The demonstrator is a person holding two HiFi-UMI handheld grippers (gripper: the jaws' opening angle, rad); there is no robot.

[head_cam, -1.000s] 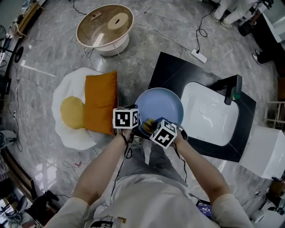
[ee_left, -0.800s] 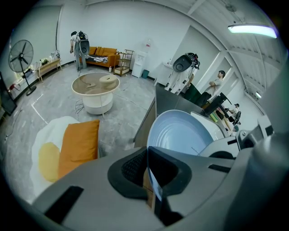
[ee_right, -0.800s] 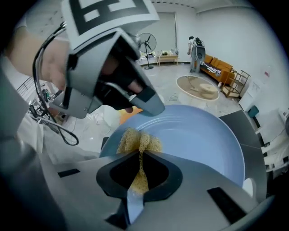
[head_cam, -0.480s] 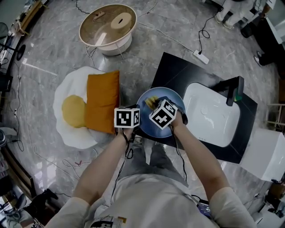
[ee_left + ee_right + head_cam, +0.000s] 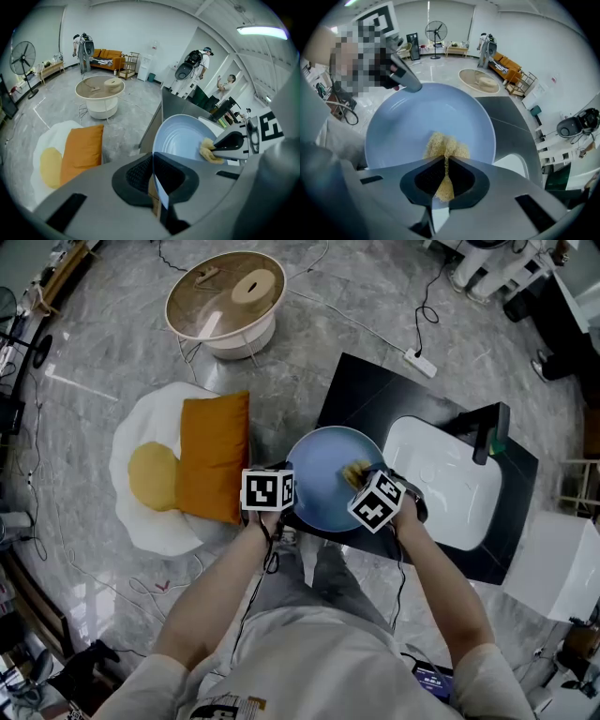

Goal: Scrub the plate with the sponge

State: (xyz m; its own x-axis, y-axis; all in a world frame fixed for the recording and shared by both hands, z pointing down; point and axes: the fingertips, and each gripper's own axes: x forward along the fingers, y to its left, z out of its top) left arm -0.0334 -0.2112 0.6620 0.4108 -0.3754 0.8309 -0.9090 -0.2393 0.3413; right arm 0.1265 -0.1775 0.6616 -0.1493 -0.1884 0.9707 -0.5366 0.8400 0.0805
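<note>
On the plate's (image 5: 323,465) right half, the right tool (image 5: 445,177) clamps the sponge (image 5: 446,146) against its face; bare surface lies leftward, toward the rim the left tool (image 5: 157,187) clenches.

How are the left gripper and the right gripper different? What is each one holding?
The left gripper pinches the rim of the blue plate, while the right gripper pinches a yellow sponge. The left gripper sits at the plate's edge; the right gripper reaches over the plate's face, with the sponge against it. Both are alike in being shut tight on what they hold.
</note>
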